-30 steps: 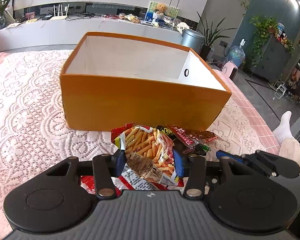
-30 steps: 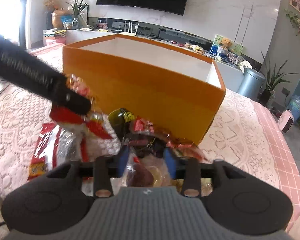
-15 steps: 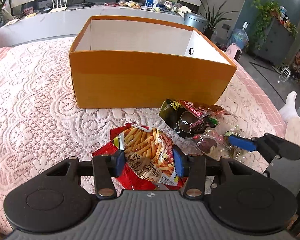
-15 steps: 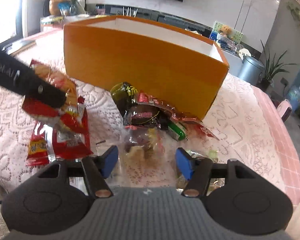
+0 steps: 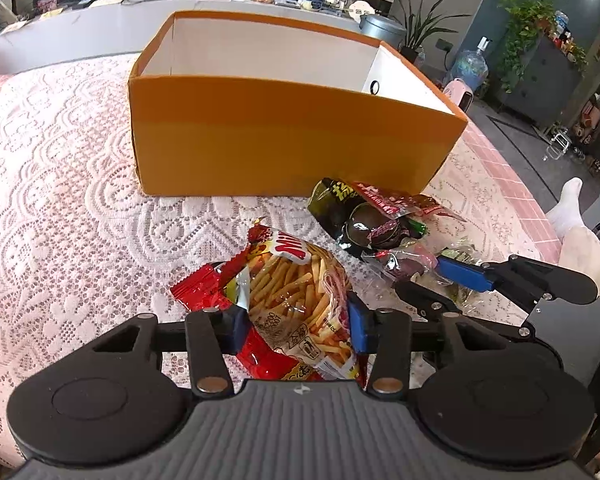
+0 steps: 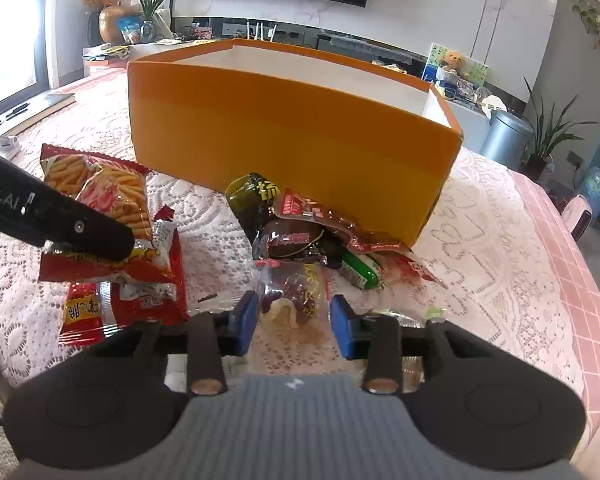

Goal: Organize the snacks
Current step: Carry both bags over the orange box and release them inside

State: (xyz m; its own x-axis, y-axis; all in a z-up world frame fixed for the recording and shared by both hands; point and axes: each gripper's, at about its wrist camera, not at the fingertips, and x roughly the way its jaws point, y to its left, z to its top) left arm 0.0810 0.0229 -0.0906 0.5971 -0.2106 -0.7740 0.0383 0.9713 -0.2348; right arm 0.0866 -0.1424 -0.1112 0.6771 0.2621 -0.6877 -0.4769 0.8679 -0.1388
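Our left gripper (image 5: pixel 296 330) is clamped on the bag of potato sticks (image 5: pixel 300 300), both blue pads pressed into its sides, the bag lifted clear of the red packet (image 6: pixel 120 304) lying under it. Our right gripper (image 6: pixel 294 322) has just been closing around a clear-wrapped dark snack (image 6: pixel 290 290); the pads stand beside the wrapper, and we cannot tell whether they press it. Just beyond lies a heap of dark and red packets (image 6: pixel 300 224) with a green one among them, against the near wall of the orange box (image 5: pixel 284 136). All sits on the lace tablecloth (image 5: pixel 60 208).
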